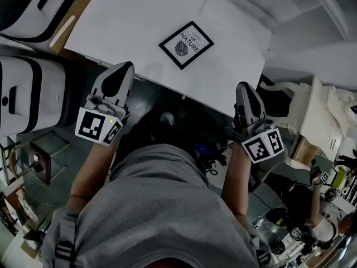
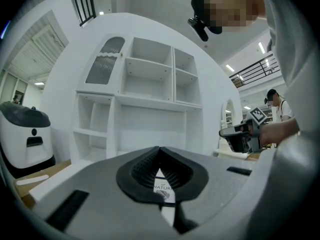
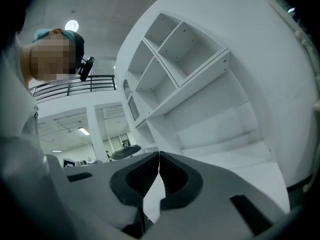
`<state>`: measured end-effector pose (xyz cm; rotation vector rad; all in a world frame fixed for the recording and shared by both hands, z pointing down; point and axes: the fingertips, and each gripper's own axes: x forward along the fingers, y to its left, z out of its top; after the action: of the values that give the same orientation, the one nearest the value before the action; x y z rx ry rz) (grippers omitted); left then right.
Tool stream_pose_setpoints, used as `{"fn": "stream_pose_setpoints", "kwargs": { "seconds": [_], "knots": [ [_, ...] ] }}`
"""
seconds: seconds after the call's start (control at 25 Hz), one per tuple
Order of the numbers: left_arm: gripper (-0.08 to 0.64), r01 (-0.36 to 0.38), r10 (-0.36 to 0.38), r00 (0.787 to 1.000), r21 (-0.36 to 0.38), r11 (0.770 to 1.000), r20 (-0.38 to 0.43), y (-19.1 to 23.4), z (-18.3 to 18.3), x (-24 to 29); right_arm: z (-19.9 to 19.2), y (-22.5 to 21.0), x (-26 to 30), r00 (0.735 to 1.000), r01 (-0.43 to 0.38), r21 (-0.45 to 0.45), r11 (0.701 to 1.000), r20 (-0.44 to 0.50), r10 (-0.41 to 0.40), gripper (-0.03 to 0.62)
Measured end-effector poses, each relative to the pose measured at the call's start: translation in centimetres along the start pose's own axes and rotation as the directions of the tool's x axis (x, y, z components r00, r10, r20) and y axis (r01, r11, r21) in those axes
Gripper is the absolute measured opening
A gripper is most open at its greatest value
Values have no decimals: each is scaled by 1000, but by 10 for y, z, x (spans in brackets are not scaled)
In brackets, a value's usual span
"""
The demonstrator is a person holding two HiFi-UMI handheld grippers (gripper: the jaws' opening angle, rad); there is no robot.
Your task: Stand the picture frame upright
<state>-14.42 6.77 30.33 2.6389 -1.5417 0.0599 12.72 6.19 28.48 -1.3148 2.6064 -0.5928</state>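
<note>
The picture frame (image 1: pixel 186 44) lies flat on the white table (image 1: pixel 122 32), ahead of my left gripper (image 1: pixel 123 69) and right gripper (image 1: pixel 245 89), both closed and empty. It looks light and stiff, maybe with fragile glass; I would pinch one edge.

Only a sliver of frame (image 2: pixel 162 187) shows behind the left tool's (image 2: pixel 159 150) closed tips — its small print unreadable. Head view: tabletop (image 1: pixel 120 32) runs off top edge.

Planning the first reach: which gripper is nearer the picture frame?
Left, narrowly. The left gripper is at the table edge, below-left of the picture frame; the right gripper is below-right, slightly farther.
</note>
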Motion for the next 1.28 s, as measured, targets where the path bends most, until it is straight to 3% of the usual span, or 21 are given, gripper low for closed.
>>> {"fn": "stream_pose_setpoints", "kwargs": {
  "seconds": [0.24, 0.64, 1.28],
  "knots": [
    [8, -37, 37, 999, 7, 999, 8, -4, 4, 9, 2, -17, -4, 1000, -20, 12, 1000, -12, 21, 28],
    [8, -21, 22, 1000, 23, 999, -16, -18, 4, 10, 1, -29, -21, 1000, 3, 55, 998, 10, -4, 28],
    [8, 129, -129, 992, 14, 992, -13, -12, 4, 81, 10, -54, -27, 988, 143, 78, 987, 43, -147, 28]
  ]
}}
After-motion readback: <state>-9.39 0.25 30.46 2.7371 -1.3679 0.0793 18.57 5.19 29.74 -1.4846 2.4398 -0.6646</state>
